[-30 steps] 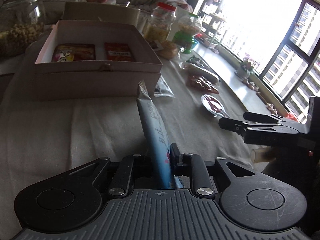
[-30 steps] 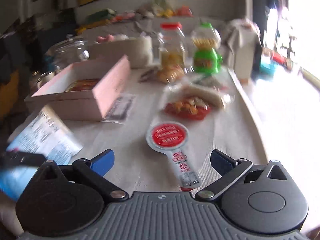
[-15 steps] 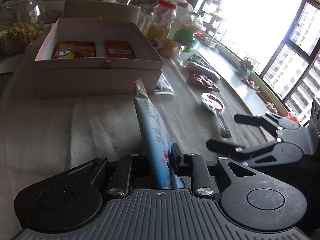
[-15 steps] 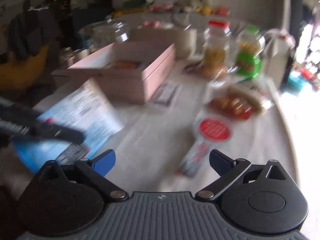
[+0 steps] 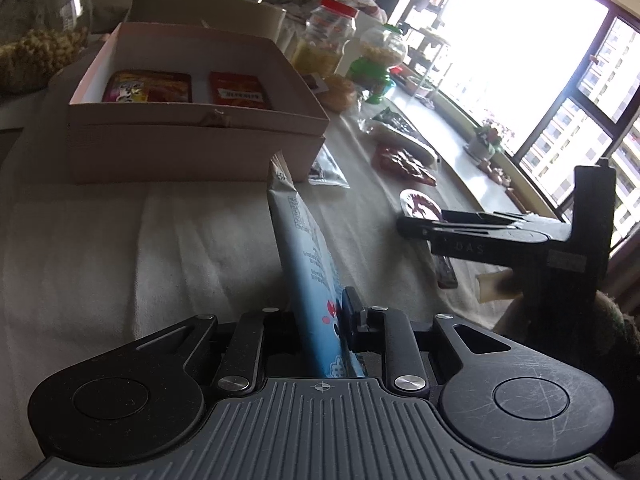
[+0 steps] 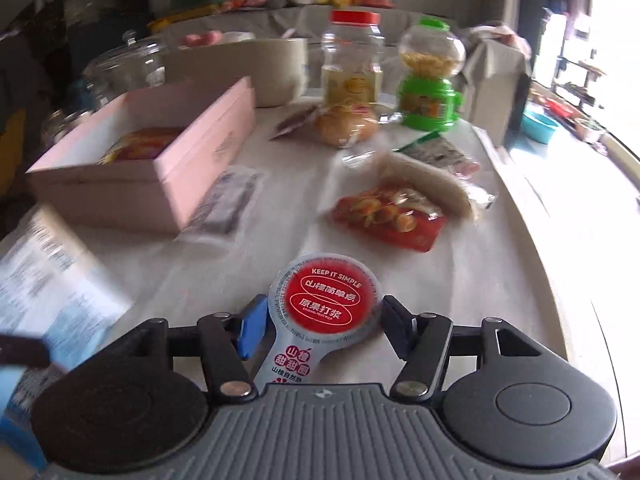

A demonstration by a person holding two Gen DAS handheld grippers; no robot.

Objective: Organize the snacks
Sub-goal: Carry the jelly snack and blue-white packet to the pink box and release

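My left gripper (image 5: 320, 320) is shut on a light blue snack packet (image 5: 306, 256), holding it upright above the cloth in front of the pink box (image 5: 192, 144). The box holds two red packets (image 5: 236, 90). The packet also shows at the left edge of the right wrist view (image 6: 52, 300). My right gripper (image 6: 324, 328) stands open low over the table, its jaws on either side of a round red-lidded lollipop-shaped snack (image 6: 326, 300). The right gripper also shows at the right of the left wrist view (image 5: 420, 226).
A red packet of orange sweets (image 6: 392, 216), a clear wrapped packet (image 6: 228, 200) by the box, a bun (image 6: 346, 128), a red-capped jar (image 6: 352, 64), a green candy dispenser (image 6: 430, 80) and glass jars (image 5: 40, 36) stand on the cloth. The table edge (image 6: 560, 280) runs along the right.
My right gripper has come down and forward so the round red-lidded snack now lies between its open jaws. My left gripper has kept hold of the blue packet.
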